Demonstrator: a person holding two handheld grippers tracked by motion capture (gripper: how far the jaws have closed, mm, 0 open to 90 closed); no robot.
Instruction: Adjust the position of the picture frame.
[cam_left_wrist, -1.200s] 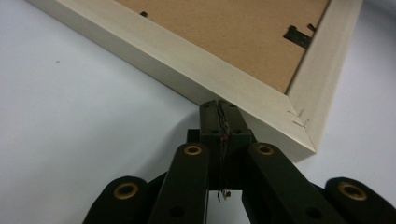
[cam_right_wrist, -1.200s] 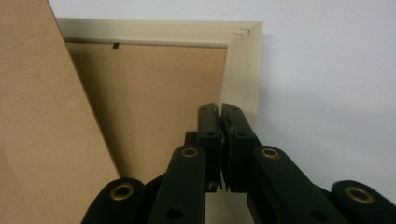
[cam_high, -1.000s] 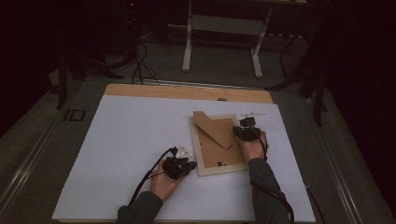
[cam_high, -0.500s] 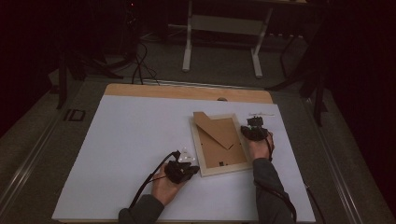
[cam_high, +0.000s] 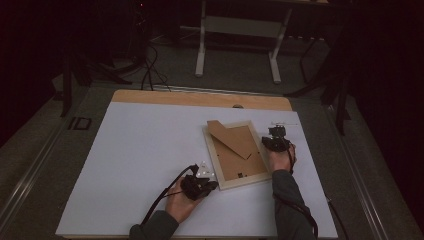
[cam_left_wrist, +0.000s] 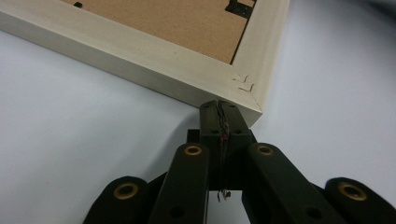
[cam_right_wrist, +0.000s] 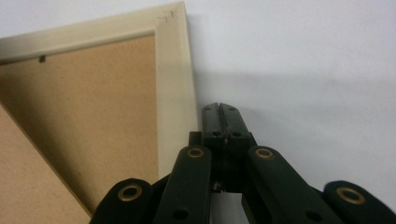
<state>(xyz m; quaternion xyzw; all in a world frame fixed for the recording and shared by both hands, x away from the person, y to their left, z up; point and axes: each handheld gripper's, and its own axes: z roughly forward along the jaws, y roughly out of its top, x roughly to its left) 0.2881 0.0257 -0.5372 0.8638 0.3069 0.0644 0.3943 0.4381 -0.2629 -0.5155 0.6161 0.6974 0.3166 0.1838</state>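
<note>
- Left hand-held gripper (cam_high: 214, 184), nearest the tabletop's front edge: jaws pressed together with nothing between them, tips set against the near left corner of the picture frame (cam_high: 236, 153). In the left gripper view the closed tips (cam_left_wrist: 220, 106) meet the frame's pale mitred corner (cam_left_wrist: 243, 88).
- Picture frame: lies face down on the white tabletop (cam_high: 140, 160), right of centre, slightly turned; brown backing board upward, its folding stand (cam_high: 231, 137) flat across the far part.
- Right hand-held gripper (cam_high: 270, 139): jaws closed, empty, just beside the frame's right edge. In the right gripper view the tips (cam_right_wrist: 221, 108) sit alongside the pale rail (cam_right_wrist: 175, 88).
- Bare wooden strip (cam_high: 200, 98): far edge of the tabletop.
</note>
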